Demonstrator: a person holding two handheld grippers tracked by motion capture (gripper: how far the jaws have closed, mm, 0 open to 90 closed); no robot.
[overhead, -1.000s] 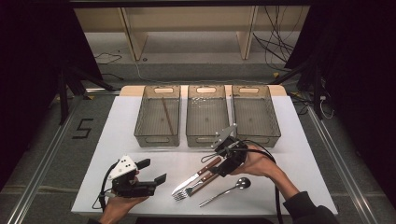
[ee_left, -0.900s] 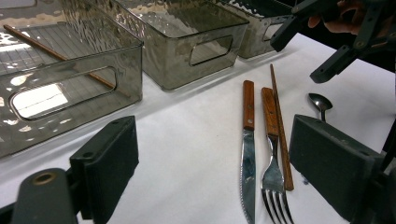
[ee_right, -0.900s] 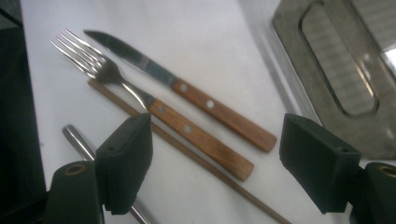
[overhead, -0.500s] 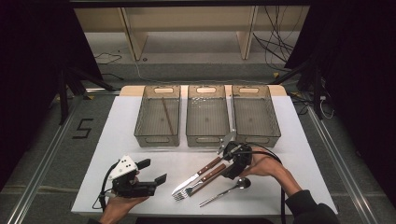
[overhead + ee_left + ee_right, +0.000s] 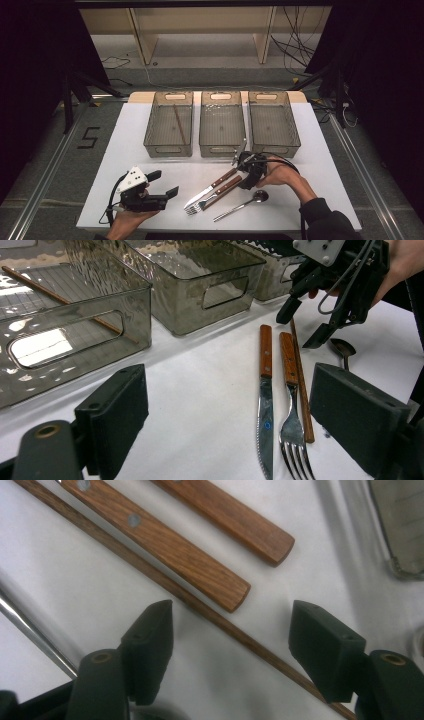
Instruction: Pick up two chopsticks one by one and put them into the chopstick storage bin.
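A wooden-handled knife (image 5: 210, 189) and fork (image 5: 216, 195) lie side by side on the white table (image 5: 150, 160), with a thin wooden chopstick (image 5: 301, 390) along the fork and a metal spoon (image 5: 242, 204) to their right. My right gripper (image 5: 244, 179) hovers open over the handle ends. In the right gripper view its jaws straddle the chopstick (image 5: 220, 622) just past the fork handle (image 5: 165, 545) and knife handle (image 5: 225, 512). My left gripper (image 5: 164, 183) rests open and empty at the front left, pointing toward the knife (image 5: 265, 390) and the right gripper (image 5: 299, 330).
Three clear bins stand in a row at the back: left bin (image 5: 168, 148), middle bin (image 5: 221, 148), right bin (image 5: 275, 146). One chopstick (image 5: 178, 125) lies inside the left bin. The spoon handle (image 5: 30, 630) runs close beside the right gripper's left jaw.
My right gripper has moved from the middle bin's front edge toward me and lowered onto the handle ends of the cutlery. The left gripper has stayed put.
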